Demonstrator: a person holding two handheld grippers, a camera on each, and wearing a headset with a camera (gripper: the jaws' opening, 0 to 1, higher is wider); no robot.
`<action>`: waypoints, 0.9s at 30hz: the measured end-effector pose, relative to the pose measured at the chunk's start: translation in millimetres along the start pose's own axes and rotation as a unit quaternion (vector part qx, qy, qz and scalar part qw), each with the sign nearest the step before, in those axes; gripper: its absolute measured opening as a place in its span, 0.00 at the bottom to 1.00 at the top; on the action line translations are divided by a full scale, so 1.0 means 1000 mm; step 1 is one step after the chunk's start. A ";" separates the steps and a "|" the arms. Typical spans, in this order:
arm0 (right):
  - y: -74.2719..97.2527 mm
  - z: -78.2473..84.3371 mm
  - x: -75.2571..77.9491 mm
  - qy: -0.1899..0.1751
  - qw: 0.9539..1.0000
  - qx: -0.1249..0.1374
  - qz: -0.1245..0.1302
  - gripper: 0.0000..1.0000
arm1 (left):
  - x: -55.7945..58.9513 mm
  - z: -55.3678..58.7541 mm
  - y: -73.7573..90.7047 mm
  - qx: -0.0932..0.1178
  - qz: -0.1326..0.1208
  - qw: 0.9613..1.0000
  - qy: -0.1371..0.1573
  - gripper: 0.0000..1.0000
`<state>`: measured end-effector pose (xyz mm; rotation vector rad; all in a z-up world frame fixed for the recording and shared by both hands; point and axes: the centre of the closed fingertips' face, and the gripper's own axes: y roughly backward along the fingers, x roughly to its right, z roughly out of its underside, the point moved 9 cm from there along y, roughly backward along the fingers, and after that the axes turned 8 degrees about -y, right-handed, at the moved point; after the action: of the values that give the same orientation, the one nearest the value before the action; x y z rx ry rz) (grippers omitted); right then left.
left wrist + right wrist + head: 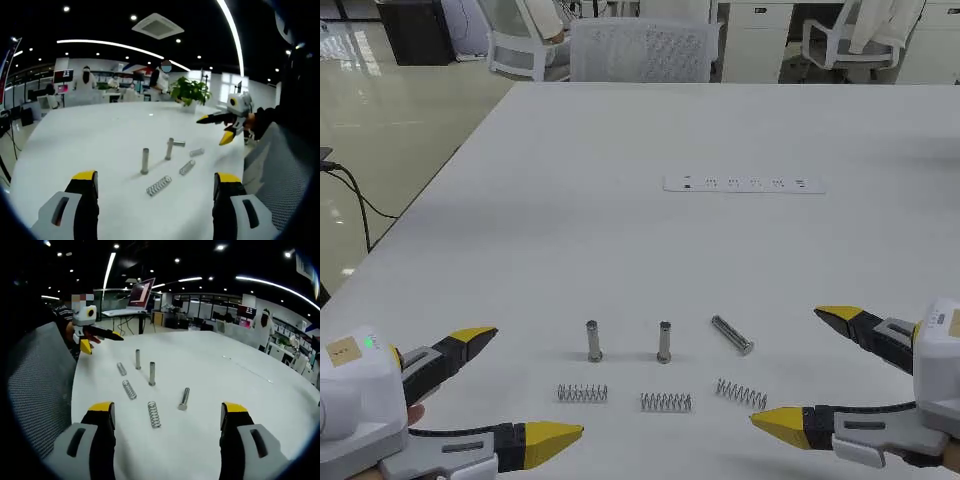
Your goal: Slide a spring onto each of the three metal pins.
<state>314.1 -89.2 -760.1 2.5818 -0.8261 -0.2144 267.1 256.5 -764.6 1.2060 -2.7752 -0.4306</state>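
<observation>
Evenly, left gripper (538,380) and right gripper (785,366) gape beside pins (664,341).

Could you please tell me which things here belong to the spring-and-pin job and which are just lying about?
For the job: left pin and middle pin, upright; right pin, lying flat; left spring, middle spring, right spring; left hand-held gripper and right hand-held gripper, both open.
Just lying about: white power strip; mesh chair beyond the table.

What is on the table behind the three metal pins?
A flat white socket strip lies far behind them on the table. Nothing covers that area, so nothing is hidden.
</observation>
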 end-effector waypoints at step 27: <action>-0.003 -0.010 0.008 0.006 1.000 0.004 0.003 0.81 | 0.002 -0.004 0.000 0.001 -0.005 1.000 -0.002 0.91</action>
<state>324.4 -88.2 -752.9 2.5851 -0.8327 -0.1942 266.2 254.1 -760.9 1.2207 -2.7755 -0.4306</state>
